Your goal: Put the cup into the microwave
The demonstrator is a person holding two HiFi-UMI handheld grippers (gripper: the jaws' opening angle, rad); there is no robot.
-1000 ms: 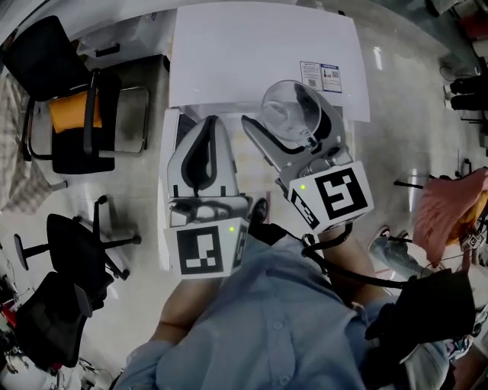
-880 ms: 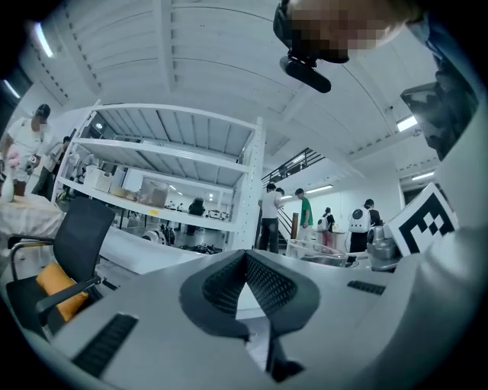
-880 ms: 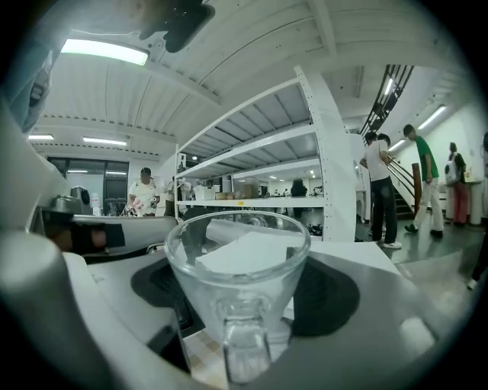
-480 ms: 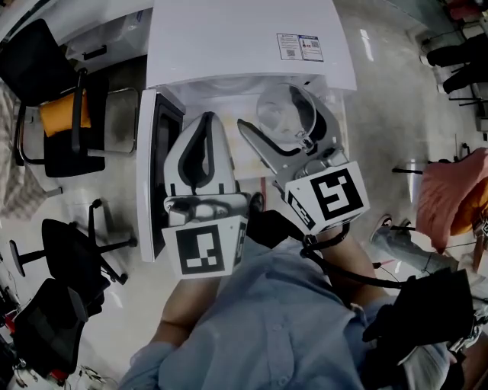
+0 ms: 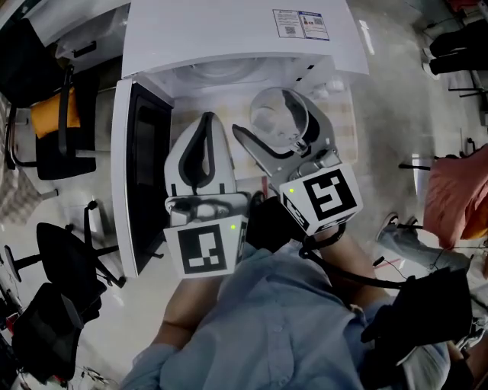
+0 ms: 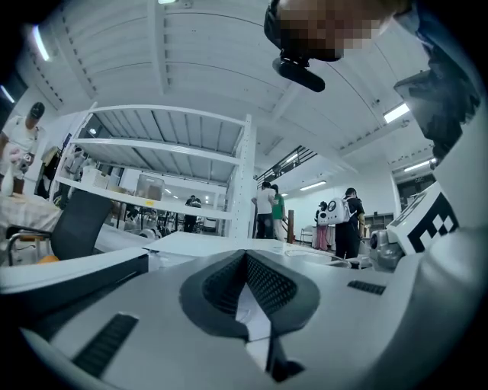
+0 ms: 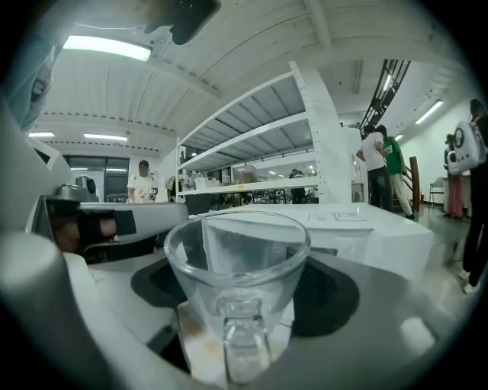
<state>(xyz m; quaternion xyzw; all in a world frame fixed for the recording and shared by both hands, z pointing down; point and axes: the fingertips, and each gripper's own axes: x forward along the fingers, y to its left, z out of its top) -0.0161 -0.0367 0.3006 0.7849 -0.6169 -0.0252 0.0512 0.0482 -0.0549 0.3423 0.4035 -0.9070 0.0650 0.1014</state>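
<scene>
- Between the pads of the right claw: a clear glass cup, upright and pinched at its sides. The claw is spread wide around it.
- Just left of it, the left claw has its tips pressed together with nothing between them.
- The cup is in the air over the pale wood-grain counter. It is just in front of the open white microwave and not yet inside the cavity.
- The door is swung out to the left and has a dark window panel. In the head view the left claw sits between the door and the cup.
- Further out, black office chairs stand on the floor at left, one with an orange cushion.
- A reddish cloth lies at right, and the person's light blue shirt fills the bottom of the frame.
- Only the head view shows the open door, the cavity mouth and the label on the microwave top.
- Only the right gripper view shows the cup handle facing the camera. It also shows the round rim and the walls tapering down, with black pads on either side.
- Only the left gripper view shows the fine-textured black pads meeting in a point. Behind them are a white shelving rack and people standing far back.
- The claw bodies are smooth white plastic, each with a square marker cube behind it.
</scene>
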